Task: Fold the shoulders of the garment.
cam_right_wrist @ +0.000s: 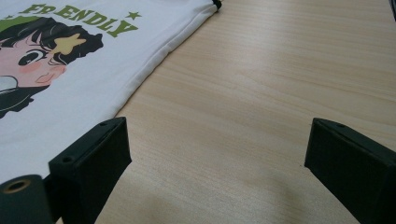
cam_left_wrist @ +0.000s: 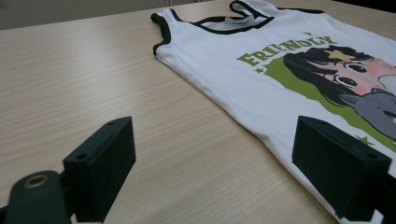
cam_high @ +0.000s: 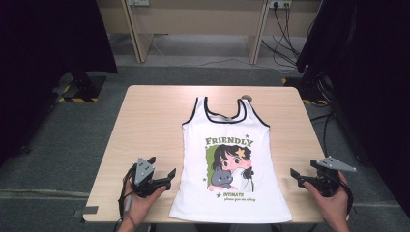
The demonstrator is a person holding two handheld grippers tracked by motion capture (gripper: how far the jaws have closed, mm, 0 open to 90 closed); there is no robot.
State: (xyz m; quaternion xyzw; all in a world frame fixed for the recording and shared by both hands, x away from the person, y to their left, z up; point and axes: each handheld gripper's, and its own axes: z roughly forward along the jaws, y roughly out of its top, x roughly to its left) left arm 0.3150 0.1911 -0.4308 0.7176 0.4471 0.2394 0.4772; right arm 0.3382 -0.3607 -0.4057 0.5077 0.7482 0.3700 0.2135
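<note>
High view puts my left claw (cam_high: 162, 166) and right claw (cam_high: 296, 175), both wide open and empty, flanking the tank top (cam_high: 227, 164) lying lengthwise between them.

High view overhead; both gripper views low, close, sharing the tank top (cam_high: 227, 159) and table (cam_high: 150, 125).
</note>
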